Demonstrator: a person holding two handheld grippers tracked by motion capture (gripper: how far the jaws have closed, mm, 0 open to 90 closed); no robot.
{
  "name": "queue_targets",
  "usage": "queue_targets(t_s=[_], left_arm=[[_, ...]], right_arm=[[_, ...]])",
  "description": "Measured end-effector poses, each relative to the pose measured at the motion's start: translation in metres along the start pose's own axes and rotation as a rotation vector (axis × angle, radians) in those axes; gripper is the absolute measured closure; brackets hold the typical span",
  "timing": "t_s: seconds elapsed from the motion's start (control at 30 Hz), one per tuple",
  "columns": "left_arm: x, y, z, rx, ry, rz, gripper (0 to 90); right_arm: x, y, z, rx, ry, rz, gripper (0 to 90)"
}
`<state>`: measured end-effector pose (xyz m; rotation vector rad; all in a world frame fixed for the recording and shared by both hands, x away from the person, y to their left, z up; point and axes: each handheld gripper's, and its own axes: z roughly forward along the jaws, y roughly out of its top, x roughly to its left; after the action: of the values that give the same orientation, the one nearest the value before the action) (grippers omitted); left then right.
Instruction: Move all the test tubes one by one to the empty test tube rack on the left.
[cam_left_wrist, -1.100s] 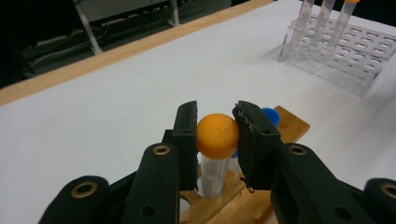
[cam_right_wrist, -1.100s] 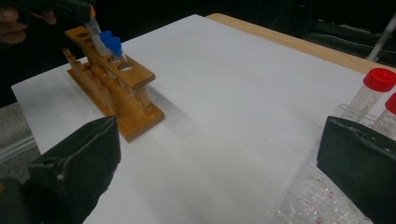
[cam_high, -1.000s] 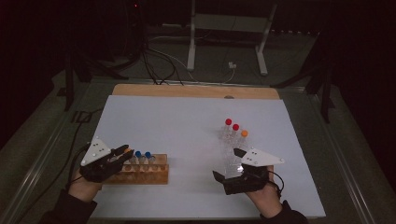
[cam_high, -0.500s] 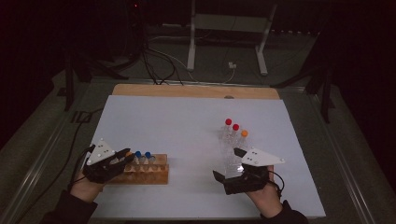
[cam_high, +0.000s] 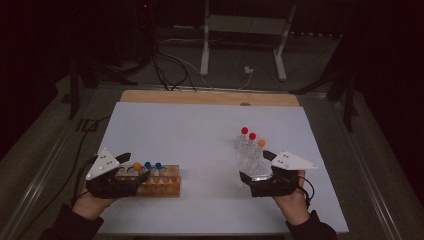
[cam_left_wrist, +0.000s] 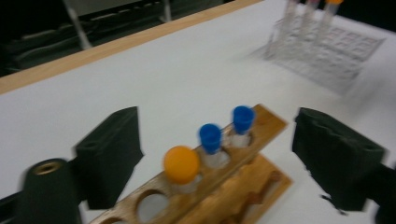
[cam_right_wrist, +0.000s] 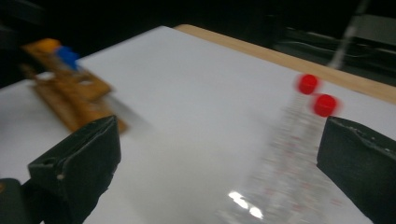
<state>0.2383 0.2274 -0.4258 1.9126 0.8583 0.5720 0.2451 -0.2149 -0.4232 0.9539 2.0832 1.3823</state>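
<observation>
Nearest, at the table's front edge: left gripper (cam_high: 131, 176) held low in the person's left hand (cam_high: 92, 202), jaws spread wide apart with nothing gripped. Between those fingers (cam_left_wrist: 109, 151), in the left gripper view, a wooden tube rack (cam_left_wrist: 219, 179) running away from the camera. Standing in its holes, an orange-capped tube (cam_left_wrist: 181, 164) closest, midway between the two pads, then two blue-capped tubes (cam_left_wrist: 210, 138) behind it toward the far-side finger. Nearer than the orange cap, an empty hole (cam_left_wrist: 150, 206). No pad touching any tube or the rack, as far as can be seen.

Also at the front, well to the other side: right gripper (cam_high: 254, 181) in the person's right hand (cam_high: 292, 207), jaws likewise wide open and empty. Just ahead of its fingers (cam_right_wrist: 81, 158), slightly blurred in the right gripper view, a clear plastic tube rack (cam_right_wrist: 285, 182) lying between the pads and toward the right-hand one. Rising from that rack's far end, two red-capped tubes (cam_right_wrist: 308, 84); in the high view, an orange-capped tube in the clear rack (cam_high: 261, 143) beside them. Whether the finger touches the clear rack: cannot tell.

Beneath everything, a white table sheet (cam_high: 200, 135). Beyond the fingers, the bare wooden table edge (cam_high: 210, 97), then dark floor with cables (cam_high: 170, 65) and a white stand (cam_high: 242, 30).
</observation>
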Motion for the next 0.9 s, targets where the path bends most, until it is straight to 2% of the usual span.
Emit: queue_targets(t_s=[0.17, 0.2, 0.27, 0.37, 0.5, 0.53, 0.6, 0.63, 0.8, 0.83, 0.9], left_arm=[[-0.006, 0.002, 0.0, -0.018, -0.064, 0.012, 2.8], [-0.006, 0.002, 0.0, -0.018, -0.059, 0.015, 2.7], [-0.007, 0.003, -0.001, -0.027, -0.078, 0.02, 2.0], [-0.007, 0.003, -0.001, -0.031, -0.071, 0.017, 1.9], [-0.007, 0.003, -0.001, -0.03, -0.07, 0.017, 1.9], [-0.007, 0.003, -0.001, -0.029, -0.077, 0.019, 1.9], [-0.007, 0.003, -0.001, -0.031, -0.072, 0.02, 1.9], [-0.007, 0.003, -0.001, -0.032, -0.076, 0.021, 1.9], [-0.007, 0.003, -0.001, -0.027, -0.07, 0.021, 1.9], [-0.007, 0.003, -0.001, -0.026, -0.075, 0.022, 1.9], [-0.007, 0.003, -0.001, -0.024, -0.073, 0.021, 1.9]], right_arm=[[-0.019, -0.006, 0.003, 0.016, -0.094, 0.008, 0.0], [-0.023, -0.008, 0.004, 0.022, -0.116, 0.01, 0.0], [-0.03, -0.011, 0.007, 0.027, -0.138, 0.021, 0.0], [-0.04, -0.017, 0.013, 0.056, -0.174, 0.042, 0.0], [-0.052, -0.023, 0.024, 0.1, -0.209, 0.072, 6.4], [-0.055, -0.025, 0.027, 0.112, -0.209, 0.079, 8.7], [-0.06, -0.028, 0.031, 0.12, -0.214, 0.076, 22.0], [-0.062, -0.029, 0.033, 0.124, -0.218, 0.086, 23.3], [-0.071, -0.031, 0.044, 0.169, -0.217, 0.095, 46.5], [-0.072, -0.032, 0.045, 0.177, -0.228, 0.094, 48.9], [-0.073, -0.032, 0.049, 0.187, -0.219, 0.099, 54.1]])
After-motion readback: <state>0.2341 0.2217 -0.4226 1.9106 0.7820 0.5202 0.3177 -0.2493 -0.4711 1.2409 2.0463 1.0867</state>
